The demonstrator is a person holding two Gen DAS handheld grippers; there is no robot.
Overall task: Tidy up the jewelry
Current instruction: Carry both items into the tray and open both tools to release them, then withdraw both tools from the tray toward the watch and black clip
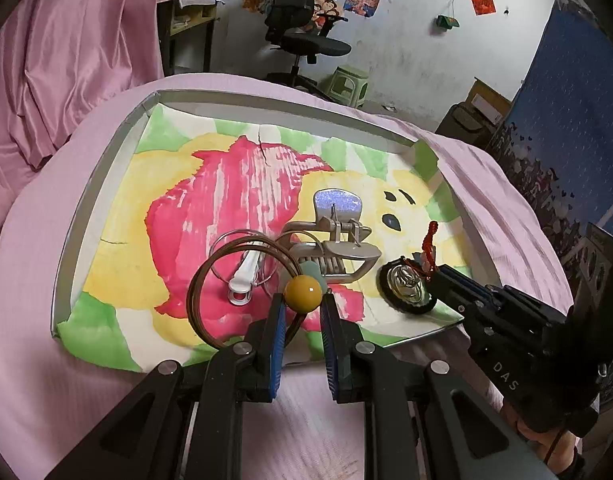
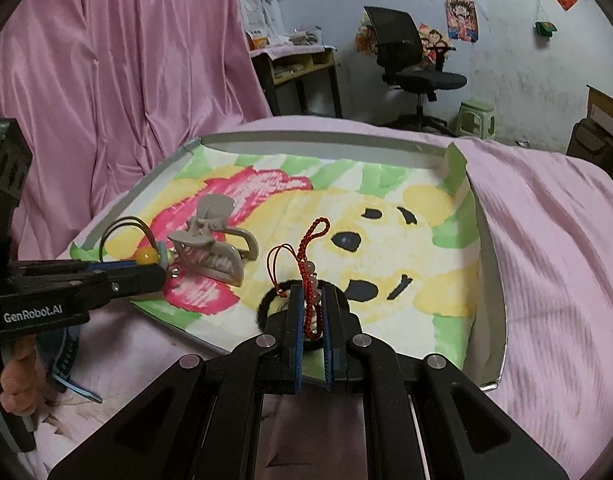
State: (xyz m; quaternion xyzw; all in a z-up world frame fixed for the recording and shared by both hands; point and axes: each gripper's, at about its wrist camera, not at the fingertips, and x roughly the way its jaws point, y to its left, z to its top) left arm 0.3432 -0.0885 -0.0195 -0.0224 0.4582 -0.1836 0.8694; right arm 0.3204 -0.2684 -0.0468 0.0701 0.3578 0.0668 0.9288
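A shallow tray (image 1: 106,168) lined with a flower-print cloth lies on a pink-covered table. My left gripper (image 1: 302,304) is shut on a brown wire bracelet (image 1: 210,280) at its yellow bead (image 1: 303,291); the bracelet also shows in the right wrist view (image 2: 122,226). My right gripper (image 2: 312,300) is shut on a red cord charm with pink beads (image 2: 310,248), above a black ring holding a silver ornament (image 1: 406,280). A grey claw hair clip (image 1: 338,240) and a white clip (image 1: 242,276) lie in the tray.
Pink cloth (image 1: 486,184) overlaps the tray's right edge. A pink curtain (image 2: 106,80) hangs at the left. An office chair (image 1: 302,28), a green stool (image 1: 348,84) and a desk (image 2: 298,68) stand behind the table.
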